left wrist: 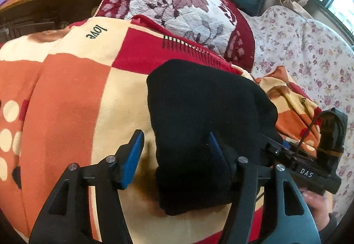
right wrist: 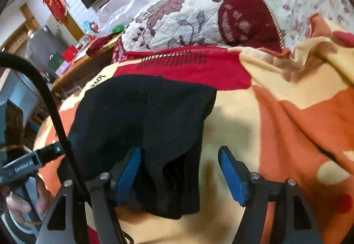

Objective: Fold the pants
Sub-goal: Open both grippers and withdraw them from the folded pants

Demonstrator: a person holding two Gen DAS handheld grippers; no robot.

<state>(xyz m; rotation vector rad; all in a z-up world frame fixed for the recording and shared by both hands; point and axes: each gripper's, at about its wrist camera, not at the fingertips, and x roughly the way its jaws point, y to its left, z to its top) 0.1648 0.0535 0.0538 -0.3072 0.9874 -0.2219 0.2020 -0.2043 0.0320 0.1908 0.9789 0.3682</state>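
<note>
Black pants (left wrist: pixel 205 124) bunched on a checked blanket (left wrist: pixel 73 100), left gripper (left wrist: pixel 174 155) wide, pants edge between its pads, right gripper (right wrist: pixel 180 168) wide astride their edge, floral cushion (right wrist: pixel 183 20) behind

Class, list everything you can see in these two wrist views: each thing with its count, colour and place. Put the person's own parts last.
Pants: one, black, folded in a bundle on the blanket.
Blanket: one, orange, cream and red checks, under the pants.
Cushion: one, white and maroon floral, behind the blanket.
Floral sheet: one, white with pink flowers, to the right.
Plastic bag: one, clear, on the wooden table behind.
Left tool: one, black with blue pads, open around the pants' near edge.
Right tool: one, same colours, open.
</note>
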